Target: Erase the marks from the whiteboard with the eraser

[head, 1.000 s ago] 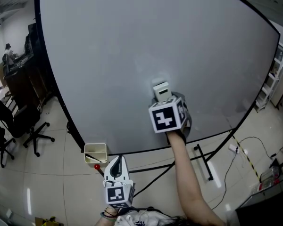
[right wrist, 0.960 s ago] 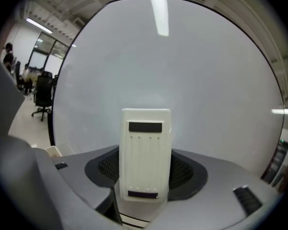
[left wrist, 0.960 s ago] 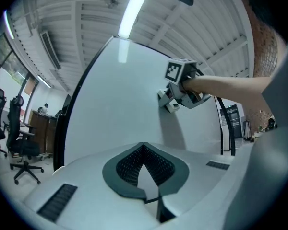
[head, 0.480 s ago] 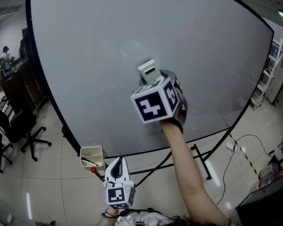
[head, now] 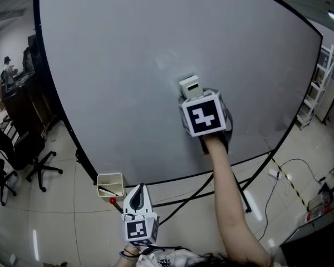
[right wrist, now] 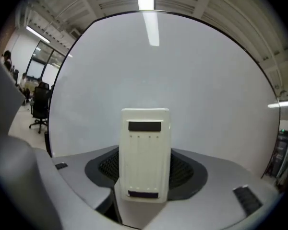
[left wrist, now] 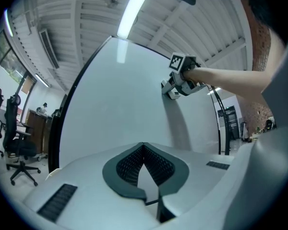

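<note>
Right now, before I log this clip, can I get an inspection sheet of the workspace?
Surface: whiteboard, upright on a stand, no dark marks seen.
Job's things: eraser against the board.
Clutter: small box at the board's lower left edge, pen inside.
Grippers: right gripper shut on the eraser; left gripper shut, empty, held low.
Cables: black cable on the floor, right.
Surroundings: office chairs left, shelf rack right.
</note>
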{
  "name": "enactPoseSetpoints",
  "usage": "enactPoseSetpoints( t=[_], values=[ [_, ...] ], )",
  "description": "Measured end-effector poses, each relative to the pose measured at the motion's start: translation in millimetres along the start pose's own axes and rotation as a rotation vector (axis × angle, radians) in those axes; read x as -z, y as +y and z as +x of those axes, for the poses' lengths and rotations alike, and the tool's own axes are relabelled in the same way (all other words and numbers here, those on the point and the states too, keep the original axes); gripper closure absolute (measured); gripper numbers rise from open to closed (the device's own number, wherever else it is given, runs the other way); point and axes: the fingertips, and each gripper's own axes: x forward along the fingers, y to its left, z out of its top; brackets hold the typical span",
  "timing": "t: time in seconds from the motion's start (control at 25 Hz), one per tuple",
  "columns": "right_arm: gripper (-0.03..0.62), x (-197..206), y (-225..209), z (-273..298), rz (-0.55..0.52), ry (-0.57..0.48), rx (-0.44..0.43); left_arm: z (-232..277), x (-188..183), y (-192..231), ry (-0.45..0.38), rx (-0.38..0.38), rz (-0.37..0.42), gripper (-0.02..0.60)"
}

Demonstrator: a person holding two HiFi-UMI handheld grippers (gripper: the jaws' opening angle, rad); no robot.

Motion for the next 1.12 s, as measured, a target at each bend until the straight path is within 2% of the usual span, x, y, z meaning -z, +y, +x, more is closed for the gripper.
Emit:
enactPoseSetpoints(
  t=[0.08, 0.2, 0.28, 0.36, 0.44, 0.48, 0.56, 0.68, 0.76, 0.84, 0.92, 1.04, 1.12],
  values=[
    [0.327, 31, 11, 4, 0.066, 0.082, -0.063, -2, -1, -4, -0.001, 0.012, 0.002, 0.580],
    [0.324, 110, 50, 22, 0.031, 0.241, -0.122, -3, 5, -3, 0.013, 0.027, 0.017, 0.580],
    [0.324, 124, 54, 28, -0.001, 0.246, -0.120, -3, 9, -3, 0.021, 0.032, 0.027, 0.580],
    [0.327, 87, 29, 21, -0.034, 0.155, -0.056, -4, 10, -2, 0.026, 0.032, 0.034, 0.581],
    [0.326, 24, -7, 6, -0.030, 0.029, 0.010, -4, 9, -2, 0.026, 0.021, 0.016, 0.581],
    [0.326, 1, -19, 0, -0.017, 0.001, 0.018, -4, 7, -2, 0.023, 0.015, 0.003, 0.580],
    [0.329, -9, -22, -4, 0.028, 0.029, -0.005, -4, 5, -2, 0.016, 0.010, -0.011, 0.580],
    [0.332, 43, 10, 4, 0.062, 0.133, -0.056, -5, 5, -2, 0.017, 0.009, -0.015, 0.580],
    [0.330, 99, 37, 17, -0.012, 0.268, -0.081, -5, 5, -1, 0.017, 0.009, -0.016, 0.581],
    [0.330, 125, 51, 26, -0.052, 0.311, -0.108, -5, 5, -1, 0.014, 0.006, -0.023, 0.580],
    [0.330, 97, 41, 21, -0.059, 0.215, -0.093, -6, 6, 0, 0.019, 0.005, -0.020, 0.580],
    [0.330, -11, 13, 0, -0.079, -0.019, -0.027, -7, 9, 2, 0.021, 0.003, -0.019, 0.580],
    [0.330, -56, 9, -9, -0.078, -0.059, -0.018, -7, 6, 3, 0.008, 0.000, -0.018, 0.581]
  ],
)
